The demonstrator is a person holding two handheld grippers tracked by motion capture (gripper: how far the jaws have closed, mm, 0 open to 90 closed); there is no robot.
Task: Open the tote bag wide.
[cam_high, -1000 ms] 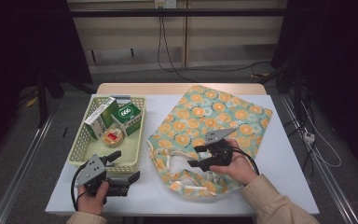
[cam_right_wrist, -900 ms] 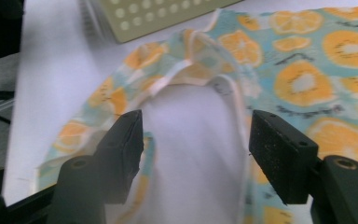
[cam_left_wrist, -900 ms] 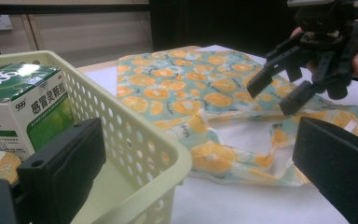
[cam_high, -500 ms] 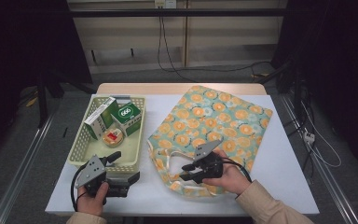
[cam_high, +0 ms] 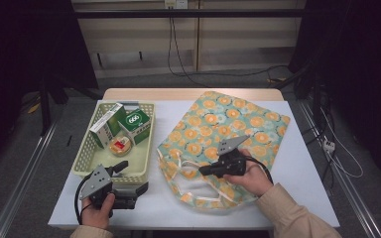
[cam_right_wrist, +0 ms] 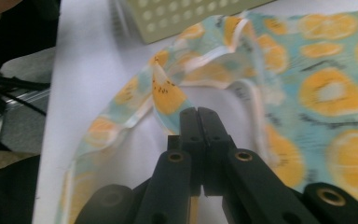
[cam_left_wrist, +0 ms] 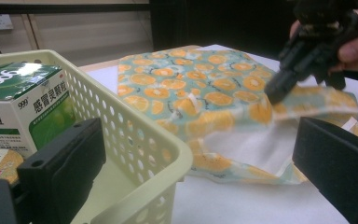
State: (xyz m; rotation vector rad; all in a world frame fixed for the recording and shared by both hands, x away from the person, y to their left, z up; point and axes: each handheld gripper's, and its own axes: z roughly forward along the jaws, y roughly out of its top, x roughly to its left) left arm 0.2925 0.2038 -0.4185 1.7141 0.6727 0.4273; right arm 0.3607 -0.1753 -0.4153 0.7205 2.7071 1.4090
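Observation:
A teal cloth bag (cam_high: 228, 131) printed with orange slices lies flat on the white table, its mouth facing the near side. My right gripper (cam_high: 202, 171) points left over that mouth. Its jaws have just been closing and are now shut on the bag's upper rim (cam_right_wrist: 168, 100). The left gripper view shows this right gripper (cam_left_wrist: 279, 88) holding the top layer up, with white lining (cam_left_wrist: 242, 144) showing beneath. My left gripper (cam_high: 134, 177) rests at the basket's near right corner. It stands open, with the basket wall (cam_left_wrist: 135, 144) between its jaws.
A pale yellow perforated basket (cam_high: 92, 163) stands left of the bag and holds a green and white box (cam_high: 138, 126), a second box (cam_high: 106, 124) and a small packet (cam_high: 119, 146). The table's near edge (cam_high: 178, 225) is close behind both hands.
The right gripper dipped toward the bag's mouth, closed on the rim and came back up with the top layer. The left gripper stayed still.

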